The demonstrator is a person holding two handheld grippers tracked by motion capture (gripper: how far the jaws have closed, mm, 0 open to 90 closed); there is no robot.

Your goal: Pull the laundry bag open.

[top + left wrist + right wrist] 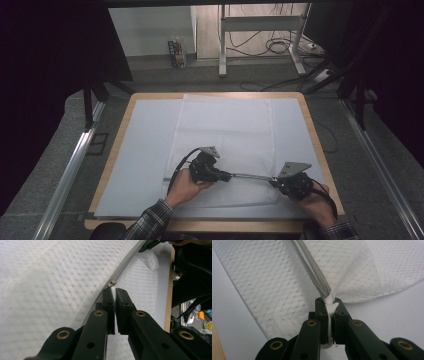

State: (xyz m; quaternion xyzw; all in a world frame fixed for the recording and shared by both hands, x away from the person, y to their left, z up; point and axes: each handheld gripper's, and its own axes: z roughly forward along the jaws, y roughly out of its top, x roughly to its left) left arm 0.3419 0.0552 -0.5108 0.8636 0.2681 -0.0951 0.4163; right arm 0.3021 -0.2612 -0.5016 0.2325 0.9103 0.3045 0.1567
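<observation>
One white sheet (150, 150) beneath mesh bag (227, 130)

In the high view, the person's forearms run off the bottom edge, and the sleeves are cut there. The left gripper (224, 176) and right gripper (274, 182) hide their own fingertips, so the grip on the mesh bag (225, 135) is too small to tell. In the left gripper view, the zipper pull (111, 283) is small, and the fabric at the left is blurred.
</observation>
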